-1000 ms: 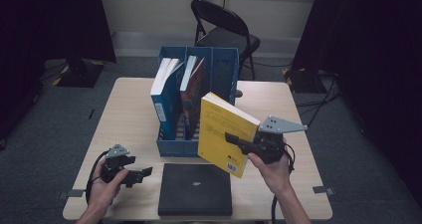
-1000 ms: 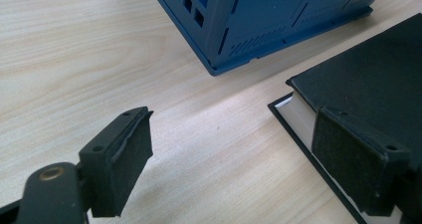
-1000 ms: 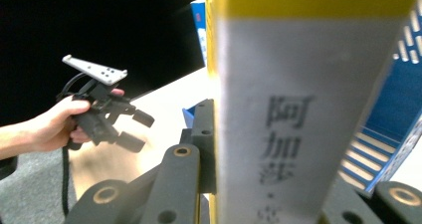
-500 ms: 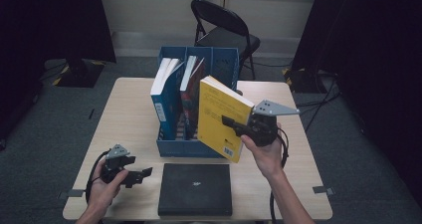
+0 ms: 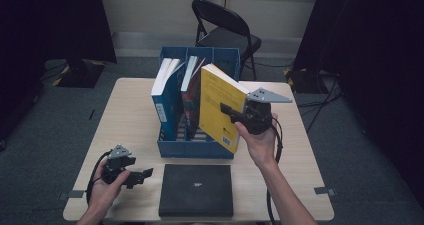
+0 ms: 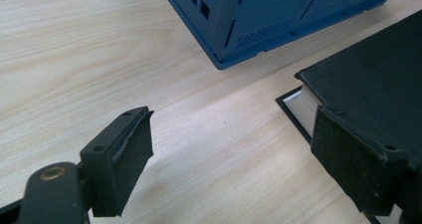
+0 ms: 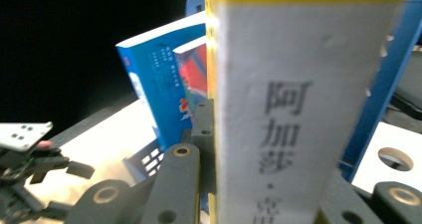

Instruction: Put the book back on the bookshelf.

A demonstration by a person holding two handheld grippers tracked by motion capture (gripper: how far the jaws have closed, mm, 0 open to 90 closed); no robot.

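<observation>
We note the right gripper (image 5: 231, 110) pinching a yellow book (image 5: 220, 105) by its fore edge, one jaw on each cover, in the high view; the book hangs tilted, clear of the table (image 5: 130, 115), above the right-hand compartment of the blue file rack (image 5: 195, 147); in the right gripper view the white spine (image 7: 298, 114) with dark printed characters stands between the two jaws; a blue book (image 5: 164, 92) and a red book (image 5: 191, 92) stand upright in the rack's left and middle compartments; the left gripper (image 5: 142, 174) rests low at the near left of the table, jaws spread with bare wood between them, one jaw just beside a black book (image 5: 196, 190) lying flat near the rack; a folding chair (image 5: 225, 27) stands beyond the table's far edge.
</observation>
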